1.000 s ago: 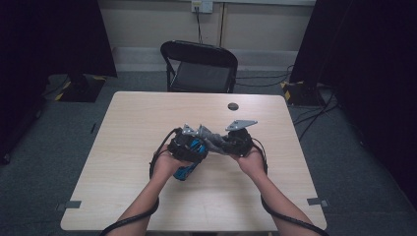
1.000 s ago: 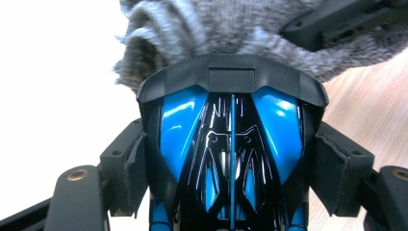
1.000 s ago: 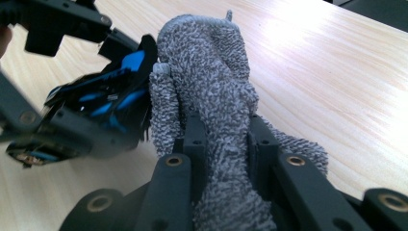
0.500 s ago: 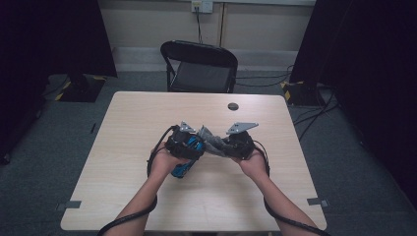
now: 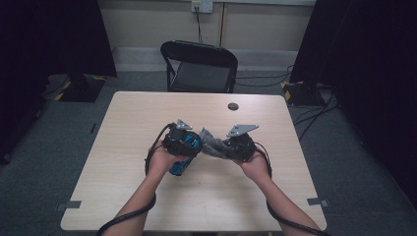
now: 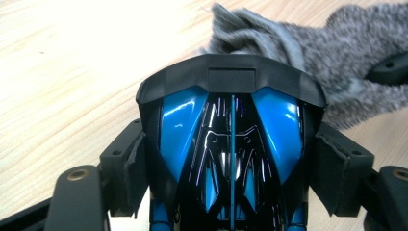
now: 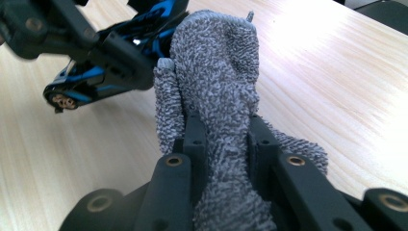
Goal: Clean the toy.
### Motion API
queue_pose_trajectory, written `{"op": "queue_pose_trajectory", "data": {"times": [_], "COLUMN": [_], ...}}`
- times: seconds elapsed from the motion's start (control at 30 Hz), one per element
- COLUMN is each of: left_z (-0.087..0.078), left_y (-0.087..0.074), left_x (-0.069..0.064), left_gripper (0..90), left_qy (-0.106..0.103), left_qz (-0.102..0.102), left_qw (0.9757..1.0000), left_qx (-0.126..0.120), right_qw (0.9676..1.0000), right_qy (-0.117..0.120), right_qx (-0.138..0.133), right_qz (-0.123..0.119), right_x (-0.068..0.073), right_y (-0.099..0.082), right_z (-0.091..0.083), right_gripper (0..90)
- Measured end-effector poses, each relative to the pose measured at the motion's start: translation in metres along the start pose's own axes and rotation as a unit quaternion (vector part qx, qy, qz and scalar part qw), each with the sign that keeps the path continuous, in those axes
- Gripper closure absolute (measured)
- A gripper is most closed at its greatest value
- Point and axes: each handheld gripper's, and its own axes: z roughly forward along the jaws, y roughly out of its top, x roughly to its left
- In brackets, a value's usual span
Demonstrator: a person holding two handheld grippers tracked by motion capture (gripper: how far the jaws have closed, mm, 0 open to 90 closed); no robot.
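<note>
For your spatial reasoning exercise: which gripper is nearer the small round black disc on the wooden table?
Right. The right gripper lies below the small round black disc; the left gripper sits farther leftward.

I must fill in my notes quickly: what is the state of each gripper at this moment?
Left gripper: closed on the blue and black object.
Right gripper: closed on the grey cloth.

High view overhead, facing forward; both gripper views close, sharing grey cloth [image 6: 337, 57].
</note>
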Motion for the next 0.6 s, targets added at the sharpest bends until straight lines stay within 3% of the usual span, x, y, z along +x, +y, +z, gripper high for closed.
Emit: {"op": "queue_pose_trajectory", "data": {"times": [0.43, 0.6], "left_z": [-0.008, -0.011], "left_y": [-0.001, -0.002], "left_x": [0.008, 0.004], "left_gripper": [25.8, 25.7], "left_qy": [0.006, -0.002], "left_qz": [-0.009, -0.003], "left_qw": [0.9999, 0.9999], "left_qx": [-0.007, -0.010], "right_qw": [1.0000, 0.9993], "right_qy": [-0.003, -0.029], "right_qx": [0.005, 0.001], "right_qz": [-0.002, 0.022], "right_x": [-0.001, -0.018], "right_y": [-0.010, -0.013], "right_z": [-0.007, -0.016], "right_gripper": [75.2, 75.2]}}
